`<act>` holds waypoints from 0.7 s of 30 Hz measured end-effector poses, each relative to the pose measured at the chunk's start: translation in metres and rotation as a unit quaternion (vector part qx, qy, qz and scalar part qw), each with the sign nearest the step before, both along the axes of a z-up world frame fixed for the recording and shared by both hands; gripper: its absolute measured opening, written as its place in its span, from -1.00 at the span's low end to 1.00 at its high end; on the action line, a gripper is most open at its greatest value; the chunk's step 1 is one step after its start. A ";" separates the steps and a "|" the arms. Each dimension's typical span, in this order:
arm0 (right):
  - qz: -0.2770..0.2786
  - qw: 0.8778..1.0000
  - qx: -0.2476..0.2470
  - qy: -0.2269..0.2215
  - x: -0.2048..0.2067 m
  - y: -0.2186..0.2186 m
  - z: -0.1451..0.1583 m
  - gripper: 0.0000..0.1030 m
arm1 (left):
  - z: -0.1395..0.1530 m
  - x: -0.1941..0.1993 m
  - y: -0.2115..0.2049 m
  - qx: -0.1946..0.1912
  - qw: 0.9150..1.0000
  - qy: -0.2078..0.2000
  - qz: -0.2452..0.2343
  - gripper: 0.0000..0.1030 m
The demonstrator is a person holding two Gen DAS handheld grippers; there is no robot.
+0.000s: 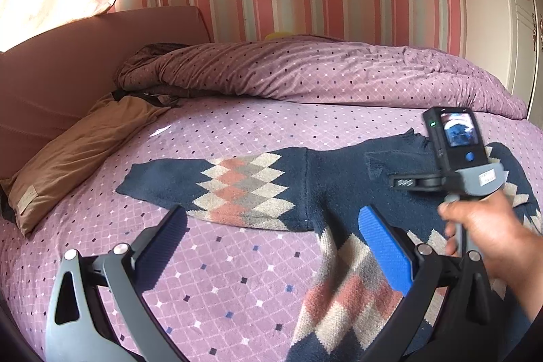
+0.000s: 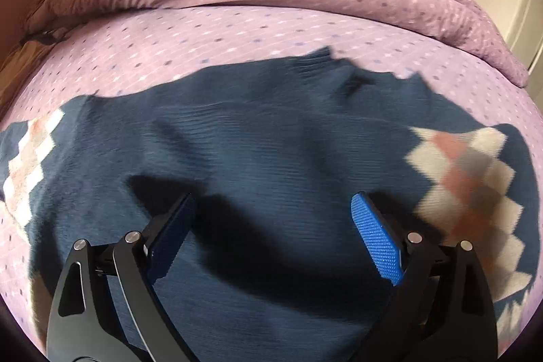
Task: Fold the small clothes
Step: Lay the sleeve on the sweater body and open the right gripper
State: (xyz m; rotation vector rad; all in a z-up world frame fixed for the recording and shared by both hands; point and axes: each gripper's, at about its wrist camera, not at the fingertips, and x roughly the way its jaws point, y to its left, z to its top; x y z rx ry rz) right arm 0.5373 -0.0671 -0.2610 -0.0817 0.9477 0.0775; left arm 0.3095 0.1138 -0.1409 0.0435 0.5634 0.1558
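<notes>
Spread flat across a lilac diamond-patterned bedsheet point(image 1: 237, 277) is a navy knitted sweater with argyle bands point(image 2: 271, 138). Above it, the right gripper point(image 2: 275, 223) is held with fingers wide, nothing between them. The left gripper point(image 1: 271, 246) is likewise spread wide and empty.

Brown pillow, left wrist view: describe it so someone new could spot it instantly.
Start at the bed with its lilac diamond-print sheet and follow it to the pink padded headboard. The brown pillow lies flat against that headboard, beside the rumpled purple duvet. It is the only plain tan item, with a small label at one corner.
</notes>
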 end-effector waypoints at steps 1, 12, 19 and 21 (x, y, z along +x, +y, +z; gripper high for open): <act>0.010 1.000 -0.001 -0.001 0.000 0.012 -0.001 0.80 | 0.000 0.001 0.002 -0.001 1.000 0.000 0.000 0.97; 0.072 0.996 0.014 -0.041 -0.028 0.059 0.026 0.80 | 0.003 0.007 0.019 -0.011 1.000 0.001 0.003 0.97; 0.063 0.994 0.020 -0.083 -0.050 0.039 0.066 0.80 | 0.005 0.008 0.018 -0.015 1.000 0.002 -0.007 0.97; 0.059 0.994 0.016 -0.088 -0.057 0.032 0.071 0.80 | 0.006 0.009 0.016 -0.014 1.000 0.002 -0.010 0.97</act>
